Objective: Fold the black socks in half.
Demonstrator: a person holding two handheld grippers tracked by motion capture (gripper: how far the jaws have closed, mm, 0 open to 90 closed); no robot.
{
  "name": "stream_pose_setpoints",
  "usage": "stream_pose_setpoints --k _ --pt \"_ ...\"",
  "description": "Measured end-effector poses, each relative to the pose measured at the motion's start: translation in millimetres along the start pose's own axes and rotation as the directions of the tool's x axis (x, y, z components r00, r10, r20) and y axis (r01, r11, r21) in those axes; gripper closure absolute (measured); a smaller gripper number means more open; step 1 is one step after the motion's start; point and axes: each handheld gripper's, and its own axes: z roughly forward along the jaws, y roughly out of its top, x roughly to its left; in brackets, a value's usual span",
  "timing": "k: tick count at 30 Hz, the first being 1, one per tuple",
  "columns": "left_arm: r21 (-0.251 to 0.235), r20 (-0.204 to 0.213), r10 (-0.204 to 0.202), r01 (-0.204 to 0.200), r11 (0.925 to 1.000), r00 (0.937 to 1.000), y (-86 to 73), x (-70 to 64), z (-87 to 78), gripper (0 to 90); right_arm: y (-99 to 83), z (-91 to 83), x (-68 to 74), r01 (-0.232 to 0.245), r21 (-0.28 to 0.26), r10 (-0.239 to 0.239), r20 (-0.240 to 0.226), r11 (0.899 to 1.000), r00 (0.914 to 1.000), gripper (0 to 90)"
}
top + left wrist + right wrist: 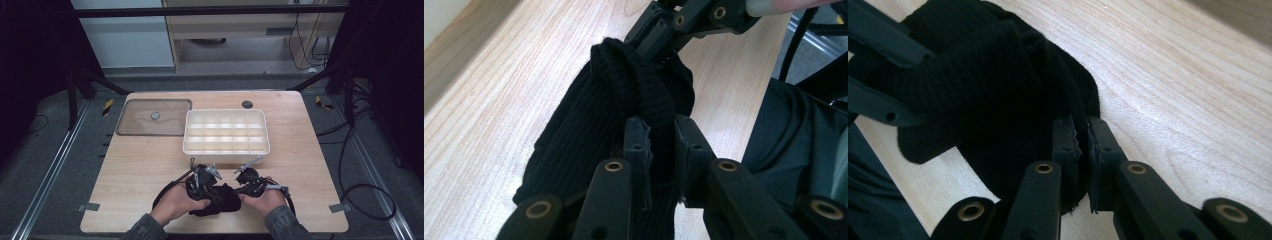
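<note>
The left claw (663, 150) is pinching a thick rolled fold of a black knitted cloth (589, 130). The right claw (1083, 150) is squeezed tight on the thin edge of the same cloth. The cloth lies on the worktop (140, 165) near its front edge, in the middle, between the person's two hands. Just behind the claws sits a white tray (226, 149) with many little boxes. A clear brown lid (135, 125) lies beside it, toward the back left corner.
</note>
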Motion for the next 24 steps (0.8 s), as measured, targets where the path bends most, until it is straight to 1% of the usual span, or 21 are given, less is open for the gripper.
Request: stream_pose_setpoints --k 2,3,4,5,8,10,12,15,16,18,20,21,24 --pt "-0.003 0.001 -0.001 0.001 1.0000 1.0000 0.0 -0.6 0.5 77.7 -0.6 0.0 0.6 0.003 0.000 -0.003 0.001 1.000 1.0000 83.8" --pt "0.000 -0.009 -0.003 0.003 1.0000 1.0000 0.6 -0.2 1.7 77.6 -0.8 0.0 0.3 0.004 -0.002 -0.004 0.001 1.000 1.0000 83.8" --pt "0.000 -0.009 -0.003 0.003 1.0000 1.0000 0.6 -0.2 1.7 77.5 -0.8 0.0 0.3 0.004 -0.002 -0.004 0.001 1.000 1.0000 83.8" --pt "0.005 -0.027 0.002 -0.002 1.0000 0.9996 1.6 1.0 3.8 77.4 -1.0 -0.1 0.2 -0.004 -0.003 0.004 0.000 1.000 1.0000 83.7" --pt "0.001 -0.026 0.001 -0.001 1.0000 0.9996 1.4 0.1 7.5 77.1 -1.7 0.1 0.0 -0.004 -0.008 0.004 0.001 1.000 1.0000 82.3" --pt "0.002 -0.028 0.007 -0.007 1.0000 0.9996 1.2 -0.8 8.6 76.9 -1.7 0.4 -0.6 -0.004 -0.009 0.004 0.002 1.000 1.0000 81.9" --pt "0.003 -0.028 0.011 -0.011 0.9999 0.9995 0.6 -3.0 11.4 76.5 -1.1 0.2 -1.8 -0.015 -0.010 0.015 -0.003 1.000 0.9999 80.9" --pt "-0.004 -0.036 0.010 -0.010 0.9999 0.9993 0.7 -4.4 13.3 73.3 -0.3 0.1 -1.9 -0.012 -0.009 0.012 0.003 1.000 0.9999 79.6" --pt "-0.016 -0.040 0.004 -0.005 0.9999 0.9992 0.5 -4.8 13.1 73.3 -0.2 0.1 -1.8 -0.007 -0.011 0.007 0.005 1.000 1.0000 78.9" --pt "-0.031 -0.038 -0.003 0.001 0.9995 0.9993 -0.4 -4.9 12.8 72.0 -0.1 0.3 0.0 0.004 -0.004 -0.004 0.013 1.000 0.9999 75.9" --pt "-0.033 -0.039 -0.009 0.007 0.9994 0.9992 -1.2 -5.3 13.2 70.9 -0.5 -0.9 1.0 0.016 -0.004 -0.016 0.020 1.000 0.9997 72.6" --pt "-0.029 -0.036 -0.010 0.008 0.9995 0.9993 -1.2 -5.6 13.7 69.8 -1.5 -3.2 1.2 0.012 -0.009 -0.012 0.020 1.000 0.9997 69.5" --pt "-0.034 -0.037 -0.013 0.012 0.9993 0.9992 -0.3 -6.5 13.8 67.1 -3.1 -6.2 0.9 0.007 -0.013 -0.006 0.022 1.000 0.9997 67.2"
